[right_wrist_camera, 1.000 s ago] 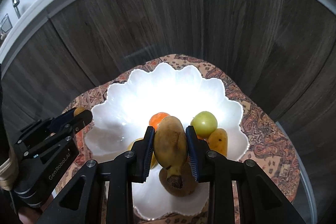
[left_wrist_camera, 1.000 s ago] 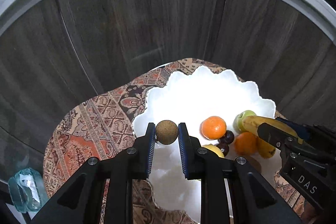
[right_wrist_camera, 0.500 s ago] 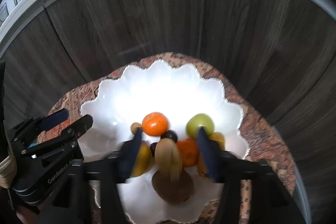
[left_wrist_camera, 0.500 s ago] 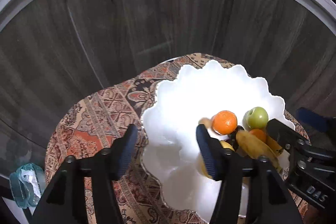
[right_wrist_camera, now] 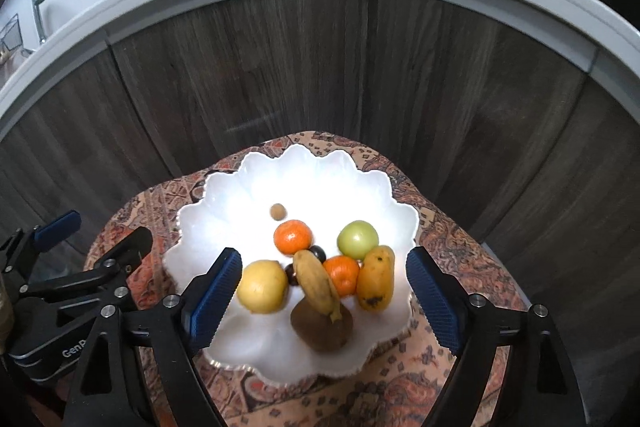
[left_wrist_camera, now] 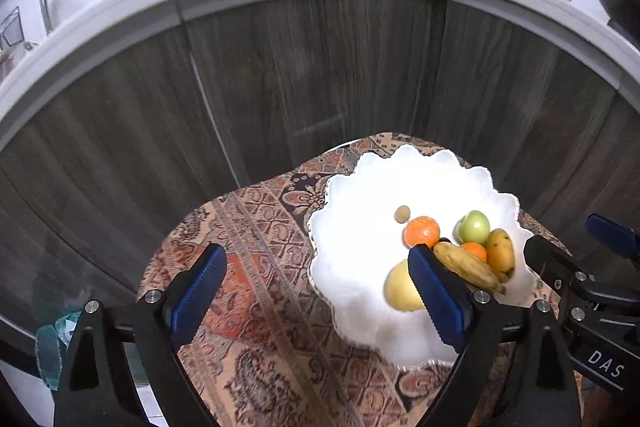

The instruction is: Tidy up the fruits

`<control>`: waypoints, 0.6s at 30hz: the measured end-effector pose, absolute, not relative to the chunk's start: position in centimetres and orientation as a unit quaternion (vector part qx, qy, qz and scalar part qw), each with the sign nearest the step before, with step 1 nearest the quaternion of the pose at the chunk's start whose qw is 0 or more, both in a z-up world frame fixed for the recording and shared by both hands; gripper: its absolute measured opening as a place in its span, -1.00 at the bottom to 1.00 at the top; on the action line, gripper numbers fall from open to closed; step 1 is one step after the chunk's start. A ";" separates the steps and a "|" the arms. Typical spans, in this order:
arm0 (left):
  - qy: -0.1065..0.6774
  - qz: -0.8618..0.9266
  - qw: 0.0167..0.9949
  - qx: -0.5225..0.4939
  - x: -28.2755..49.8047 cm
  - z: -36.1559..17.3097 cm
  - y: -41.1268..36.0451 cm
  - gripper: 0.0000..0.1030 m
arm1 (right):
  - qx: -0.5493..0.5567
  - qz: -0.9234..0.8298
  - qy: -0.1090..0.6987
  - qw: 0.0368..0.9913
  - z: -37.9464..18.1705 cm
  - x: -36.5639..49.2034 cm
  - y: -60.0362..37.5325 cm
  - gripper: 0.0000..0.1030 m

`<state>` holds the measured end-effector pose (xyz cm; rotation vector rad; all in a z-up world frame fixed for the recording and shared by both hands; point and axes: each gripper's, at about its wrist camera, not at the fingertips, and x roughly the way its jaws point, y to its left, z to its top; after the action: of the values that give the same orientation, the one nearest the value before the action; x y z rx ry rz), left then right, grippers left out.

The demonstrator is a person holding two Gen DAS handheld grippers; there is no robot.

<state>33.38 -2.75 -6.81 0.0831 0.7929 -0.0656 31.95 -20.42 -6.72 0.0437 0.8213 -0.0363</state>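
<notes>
The right tongs [left_wrist_camera: 600, 251] read "DAS"; the left tongs [right_wrist_camera: 92, 231] "GenR" (cut off).

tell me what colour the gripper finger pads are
Blue, with a ribbed texture; the pads show best in the right wrist view.

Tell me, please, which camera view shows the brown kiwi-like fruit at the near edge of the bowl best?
The right wrist view: the brown fruit lies in plain sight in the white bowl, under the banana's stem end. In the left wrist view it is hidden behind the left gripper's right finger.
</notes>
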 end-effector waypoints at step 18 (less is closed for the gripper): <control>0.345 -0.017 0.937 0.044 21.3 -1.8 -1.5 0.88 | 0.012 -0.027 0.351 0.936 -1.8 20.4 -19.1 0.69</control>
<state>21.25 -1.46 -1.83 0.0895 0.7053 -0.0345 20.36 -19.14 -1.80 0.0252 0.7179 -0.0554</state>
